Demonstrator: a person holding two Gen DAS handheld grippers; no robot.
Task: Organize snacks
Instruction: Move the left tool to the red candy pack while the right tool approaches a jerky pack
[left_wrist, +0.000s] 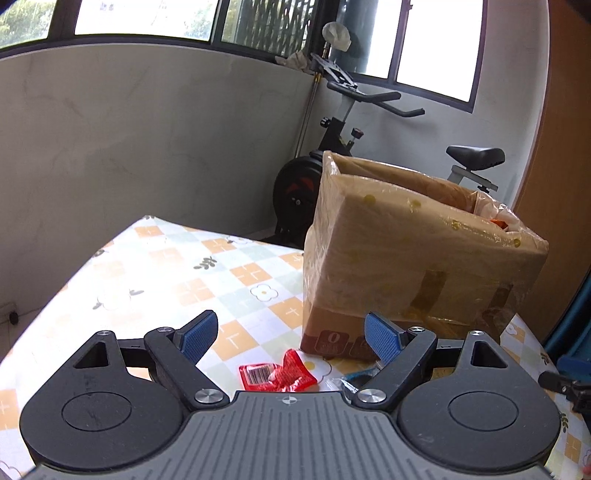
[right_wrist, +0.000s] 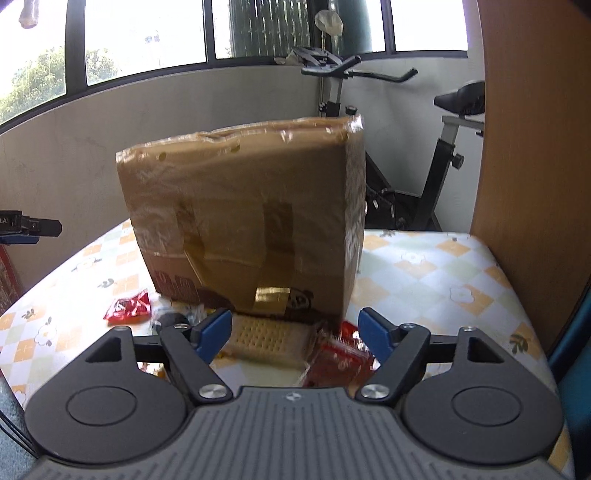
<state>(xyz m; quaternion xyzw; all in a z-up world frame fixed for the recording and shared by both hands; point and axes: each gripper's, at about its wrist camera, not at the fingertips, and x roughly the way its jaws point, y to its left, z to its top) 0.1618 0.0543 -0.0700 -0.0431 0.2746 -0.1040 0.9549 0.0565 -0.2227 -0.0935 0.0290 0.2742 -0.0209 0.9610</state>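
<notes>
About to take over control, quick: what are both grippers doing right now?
Left gripper: open, holding nothing, above a red snack packet.
Right gripper: open, nothing gripped, a cracker pack between its fingers.

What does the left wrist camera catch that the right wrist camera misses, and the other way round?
Only the left wrist view looks into the open top of the cardboard box, where orange packets peek out at its far corner. Only the right wrist view shows the cracker pack and a red wrapper between the open right claw. Both show the box on the checked tablecloth, a red snack packet in front of it, and the exercise bike behind.
</notes>
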